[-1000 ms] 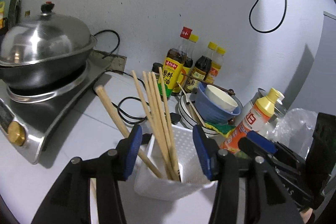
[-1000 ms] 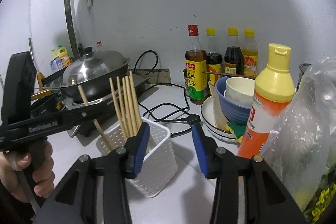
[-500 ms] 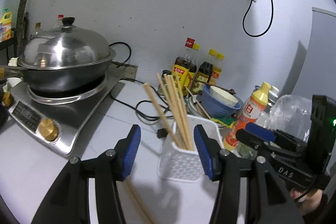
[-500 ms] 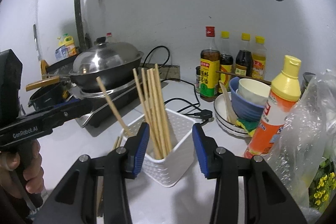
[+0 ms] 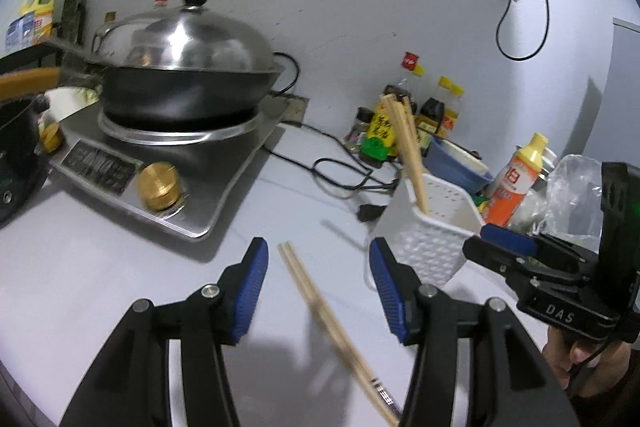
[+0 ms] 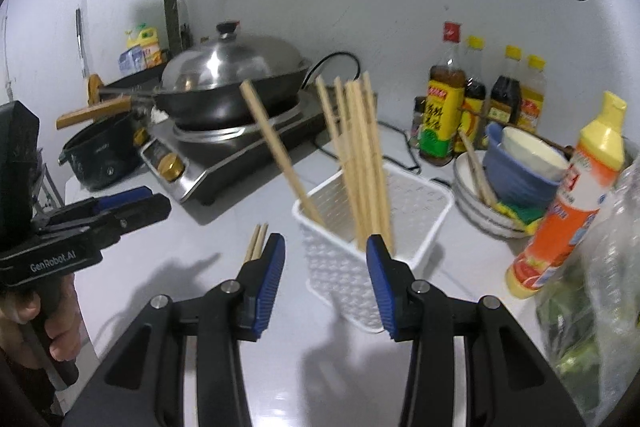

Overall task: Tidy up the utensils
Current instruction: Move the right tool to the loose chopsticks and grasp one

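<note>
with most chopsticks already standing in the holder, one loose pair remains on the counter.

left tool (image 5: 316,283) hovers over the loose chopstick pair (image 5: 320,303), which lies flat on the counter (image 5: 100,287) just beside the white perforated holder (image 5: 430,227); its jaws stand partly open with the pair between them, pads not touching, nothing held. right tool (image 6: 326,283) points at the holder, jaws partly open and empty. the other chopsticks (image 6: 360,155) lean upright inside the holder, one tilted apart toward the wok (image 6: 232,83). step in hand, as judged: collecting the last pair. next move calls for lowering the left tool, closing across both sticks together, then lifting and tipping them into the holder.
</note>
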Motion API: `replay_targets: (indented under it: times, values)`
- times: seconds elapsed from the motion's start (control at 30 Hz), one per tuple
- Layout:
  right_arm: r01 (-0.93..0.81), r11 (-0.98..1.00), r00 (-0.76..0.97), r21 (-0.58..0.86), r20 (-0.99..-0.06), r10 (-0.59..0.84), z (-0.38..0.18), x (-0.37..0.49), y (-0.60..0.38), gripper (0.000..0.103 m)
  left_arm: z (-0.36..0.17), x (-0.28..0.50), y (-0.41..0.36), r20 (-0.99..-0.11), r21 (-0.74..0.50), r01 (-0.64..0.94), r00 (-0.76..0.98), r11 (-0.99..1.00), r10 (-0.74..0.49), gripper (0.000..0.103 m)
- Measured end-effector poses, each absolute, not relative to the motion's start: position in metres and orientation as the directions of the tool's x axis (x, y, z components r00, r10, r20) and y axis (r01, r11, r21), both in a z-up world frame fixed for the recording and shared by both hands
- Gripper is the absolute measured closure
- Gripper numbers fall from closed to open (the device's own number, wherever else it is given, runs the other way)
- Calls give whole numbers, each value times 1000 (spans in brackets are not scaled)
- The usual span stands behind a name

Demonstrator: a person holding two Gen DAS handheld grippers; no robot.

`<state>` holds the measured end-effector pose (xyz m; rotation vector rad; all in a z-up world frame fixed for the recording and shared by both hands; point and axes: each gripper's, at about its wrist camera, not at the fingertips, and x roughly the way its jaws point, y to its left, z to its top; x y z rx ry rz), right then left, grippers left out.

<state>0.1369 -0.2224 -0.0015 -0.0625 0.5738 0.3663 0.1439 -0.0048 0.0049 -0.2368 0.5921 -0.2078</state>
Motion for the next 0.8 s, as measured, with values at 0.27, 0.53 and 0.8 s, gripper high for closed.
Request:
replay_targets:
  times: [0.27,0.53,0.8]
  values:
    - [-395,918,727,28,-601,331,-29,142,-187,63,-20,139,32,-555,-285,58,804,957,-214,51]
    - [-423,906,661,10,-680,316,-67,156,-155,63,-40,137,58,-585,-295,10,789,956,-188,51]
    - [-436,900,602,12,-739,302,-98,169,-139,74,-52,134,72,-602,-314,-18,777,949,-185,51]
